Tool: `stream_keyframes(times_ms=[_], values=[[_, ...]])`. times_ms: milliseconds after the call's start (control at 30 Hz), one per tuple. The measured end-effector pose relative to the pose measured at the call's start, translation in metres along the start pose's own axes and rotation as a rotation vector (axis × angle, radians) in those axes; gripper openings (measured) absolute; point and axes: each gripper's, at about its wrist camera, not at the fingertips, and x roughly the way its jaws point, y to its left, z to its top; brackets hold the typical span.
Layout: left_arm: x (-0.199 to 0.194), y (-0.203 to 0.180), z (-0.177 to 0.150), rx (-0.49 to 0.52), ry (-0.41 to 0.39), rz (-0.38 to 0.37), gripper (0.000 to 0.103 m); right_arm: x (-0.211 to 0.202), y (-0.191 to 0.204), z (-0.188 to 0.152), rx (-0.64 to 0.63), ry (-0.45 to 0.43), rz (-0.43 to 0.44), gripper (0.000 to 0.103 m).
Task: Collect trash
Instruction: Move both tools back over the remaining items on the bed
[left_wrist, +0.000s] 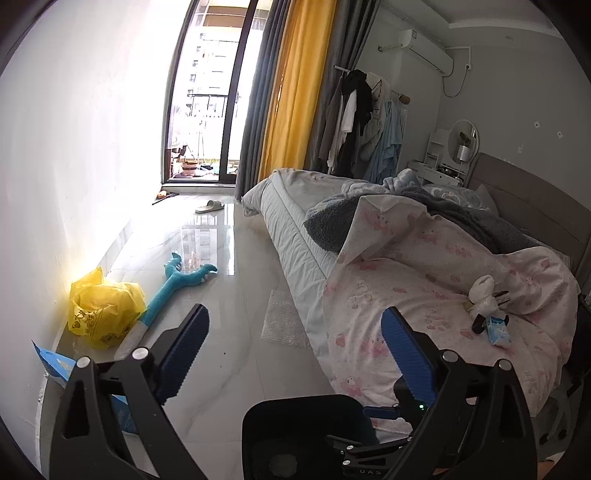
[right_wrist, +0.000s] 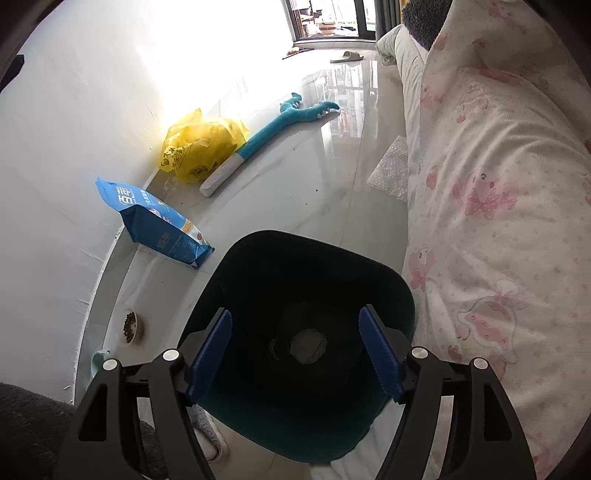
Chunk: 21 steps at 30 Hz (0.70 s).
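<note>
A black trash bin (right_wrist: 243, 273) stands on the floor beside the bed, with a crumpled white wad (right_wrist: 306, 345) at its bottom. My right gripper (right_wrist: 295, 315) hangs open over the bin's mouth, with nothing between its blue pads. My left gripper (left_wrist: 293, 314) is wide open and empty, pointing along the floor and the bed edge above the bin (left_wrist: 295, 417). On the pink quilt lie a crumpled white tissue (left_wrist: 484, 291) and a small blue-and-white carton (left_wrist: 496, 328). A yellow plastic bag (left_wrist: 103, 310) sits by the wall, and a sheet of bubble wrap (left_wrist: 284, 321) lies on the floor against the bed.
A blue pet-food pouch (right_wrist: 155, 218) leans on the wall near a small bowl of kibble (right_wrist: 129, 326). A long blue plush toy (left_wrist: 173, 280) and a slipper (left_wrist: 209, 206) lie on the glossy tiles. The bed (left_wrist: 295, 221) fills the right; a clothes rack (left_wrist: 365, 118) stands beyond it.
</note>
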Motion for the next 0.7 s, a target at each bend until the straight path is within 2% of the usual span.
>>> stream_keyframes(times_ms=[133,333,567,700], values=[[0.002,-0.014,0.003,0.053,-0.017,0.026,0.097,-0.026,-0.007,0.003,-0.008,-0.060,-0.001,0.074],[0.011,-0.030,0.002,0.040,-0.010,0.003,0.098,-0.061,-0.021,0.005,-0.009,-0.155,-0.005,0.075],[0.019,-0.052,0.004,0.048,-0.015,-0.022,0.098,-0.096,-0.048,0.000,0.031,-0.247,-0.074,0.075],[0.024,-0.062,0.003,0.037,-0.008,-0.050,0.098,-0.117,-0.064,-0.004,0.058,-0.305,-0.145,0.081]])
